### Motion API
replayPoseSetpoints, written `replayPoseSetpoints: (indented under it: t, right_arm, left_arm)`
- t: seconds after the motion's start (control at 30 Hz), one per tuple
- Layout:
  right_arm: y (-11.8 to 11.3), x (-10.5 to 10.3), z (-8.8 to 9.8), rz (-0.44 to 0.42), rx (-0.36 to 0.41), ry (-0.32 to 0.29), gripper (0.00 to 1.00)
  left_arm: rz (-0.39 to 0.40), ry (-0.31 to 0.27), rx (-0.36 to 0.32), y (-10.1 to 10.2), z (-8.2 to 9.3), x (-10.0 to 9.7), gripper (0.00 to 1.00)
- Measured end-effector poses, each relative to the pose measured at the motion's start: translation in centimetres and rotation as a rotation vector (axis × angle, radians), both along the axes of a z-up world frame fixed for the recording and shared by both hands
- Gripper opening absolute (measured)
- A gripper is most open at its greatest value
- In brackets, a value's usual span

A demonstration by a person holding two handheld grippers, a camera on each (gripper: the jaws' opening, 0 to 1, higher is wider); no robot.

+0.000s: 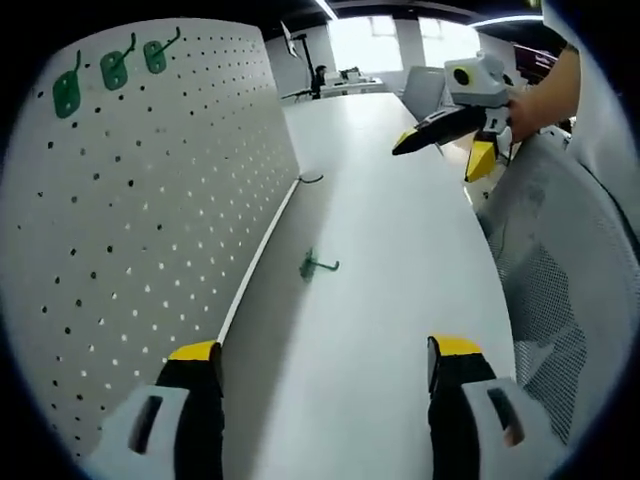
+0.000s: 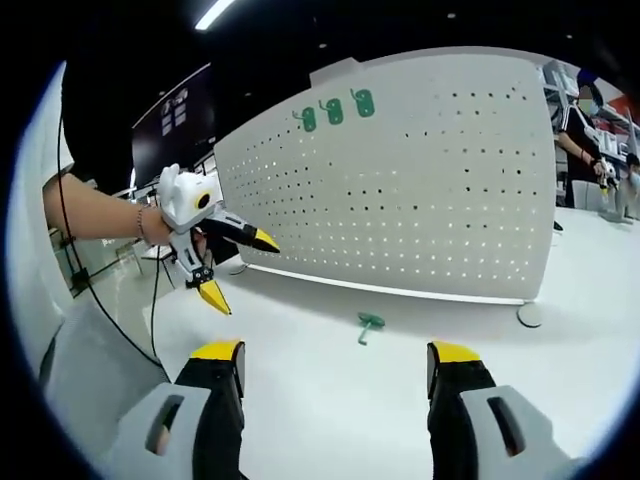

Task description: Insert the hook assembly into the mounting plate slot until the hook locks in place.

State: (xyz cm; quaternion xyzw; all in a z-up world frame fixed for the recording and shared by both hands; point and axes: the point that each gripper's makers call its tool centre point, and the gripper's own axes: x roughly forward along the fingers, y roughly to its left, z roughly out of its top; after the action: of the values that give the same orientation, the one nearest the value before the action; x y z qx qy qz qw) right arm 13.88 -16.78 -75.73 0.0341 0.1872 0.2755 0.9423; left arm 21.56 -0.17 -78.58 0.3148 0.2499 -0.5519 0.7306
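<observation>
A white counter (image 1: 400, 300) carried an upright white pegboard (image 2: 430, 190), with three green hooks (image 2: 334, 110) already mounted near its top edge. The left gripper (image 1: 325, 365) and the right gripper (image 2: 335, 365) both hovered over the counter, fingers apart and empty. A loose green hook (image 2: 370, 323) lay flat on the counter, near the pegboard's foot, apart from both grippers
</observation>
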Motion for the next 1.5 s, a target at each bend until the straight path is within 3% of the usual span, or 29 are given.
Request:
replayPoseSetpoints:
  t: [0.77, 1.17, 1.5]
  right_arm:
    - [0.1, -0.1, -0.4, 0.008, -0.001, 0.015, 0.72]
    - [-0.2, 0.0, -0.5, -0.004, 0.005, 0.013, 0.72]
    - [-0.1, 0.0, -0.6, -0.003, 0.004, 0.015, 0.72]
  left_arm:
    - [-0.112, 0.037, 0.076, -4.2, -1.3, 2.3, 0.85]
    - [-0.197, 0.057, 0.113, -7.2, -2.6, 1.9, 0.84]
    - [-0.254, 0.068, 0.163, -8.1, -3.7, 2.5, 0.84]
